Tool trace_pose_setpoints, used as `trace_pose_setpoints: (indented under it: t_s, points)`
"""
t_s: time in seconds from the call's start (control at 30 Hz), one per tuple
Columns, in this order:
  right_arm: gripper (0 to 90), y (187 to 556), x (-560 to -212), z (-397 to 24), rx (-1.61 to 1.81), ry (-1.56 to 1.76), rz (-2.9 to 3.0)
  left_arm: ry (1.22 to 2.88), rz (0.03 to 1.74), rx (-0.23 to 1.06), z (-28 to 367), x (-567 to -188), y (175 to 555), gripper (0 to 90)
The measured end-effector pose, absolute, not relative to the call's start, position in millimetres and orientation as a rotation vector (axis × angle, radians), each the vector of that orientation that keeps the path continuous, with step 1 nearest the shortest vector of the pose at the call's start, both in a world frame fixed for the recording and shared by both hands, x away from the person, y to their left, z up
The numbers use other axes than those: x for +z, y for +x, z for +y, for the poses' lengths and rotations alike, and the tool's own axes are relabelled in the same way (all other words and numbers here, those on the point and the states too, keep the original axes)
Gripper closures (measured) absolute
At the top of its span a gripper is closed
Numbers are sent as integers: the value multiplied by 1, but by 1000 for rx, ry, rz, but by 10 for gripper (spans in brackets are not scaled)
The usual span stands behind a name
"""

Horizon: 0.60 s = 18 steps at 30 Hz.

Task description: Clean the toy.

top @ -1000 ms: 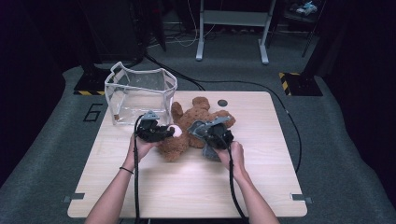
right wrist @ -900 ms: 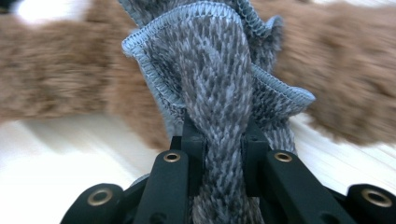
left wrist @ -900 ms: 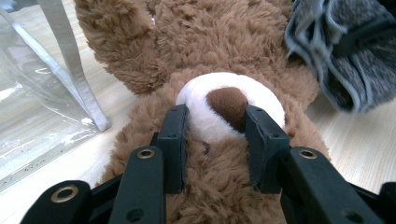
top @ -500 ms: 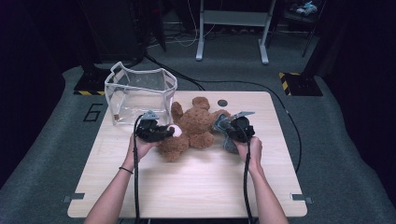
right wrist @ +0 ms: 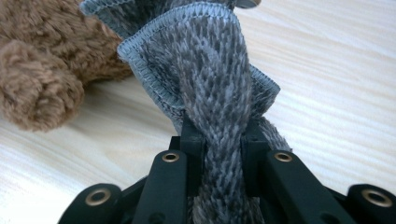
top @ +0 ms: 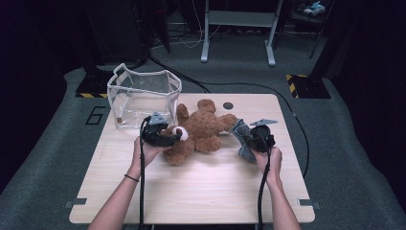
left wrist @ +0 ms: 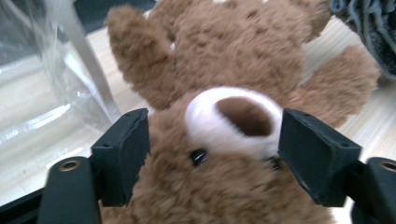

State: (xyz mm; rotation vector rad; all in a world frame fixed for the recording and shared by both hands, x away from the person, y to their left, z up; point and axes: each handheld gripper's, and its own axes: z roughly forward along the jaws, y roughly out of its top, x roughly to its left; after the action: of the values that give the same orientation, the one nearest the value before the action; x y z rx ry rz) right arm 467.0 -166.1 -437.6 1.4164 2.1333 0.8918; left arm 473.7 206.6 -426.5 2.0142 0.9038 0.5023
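Step now: the grey knit cloth [right wrist: 219, 93] is off the teddy bear [top: 201, 132], which lies mid-table. Right gripper [top: 250, 142] is clamped on the cloth. Left gripper [left wrist: 212, 154] has just been opening (jaws apart around bear's head, w/o pressing). Next, probably: put cloth aside.

Both forearms reach forward side by side, well apart, the left gripper [top: 165, 136] with its jaws just opened wide and its pads [left wrist: 122, 151] standing clear on either side, the right gripper [top: 249, 139] with its jaws pinched tight, hand gripping from below.
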Motion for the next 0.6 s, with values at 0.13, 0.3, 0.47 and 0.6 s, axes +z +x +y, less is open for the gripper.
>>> trace_pose_setpoints:
  t_s: [0.13,0.3,0.47,0.6]
  points:
    - [766,464,-439,-172,889,1446,2128,2026,856,525,190,-418,465,178]
    - [765,463,-441,-180,892,1476,2121,2042,802,501,169,-412,460,153]
    - [763,462,-442,-184,890,1509,2120,2067,775,466,148,-420,459,154]
    - [763,462,-445,-188,889,1504,2119,2094,744,446,132,-427,457,153]
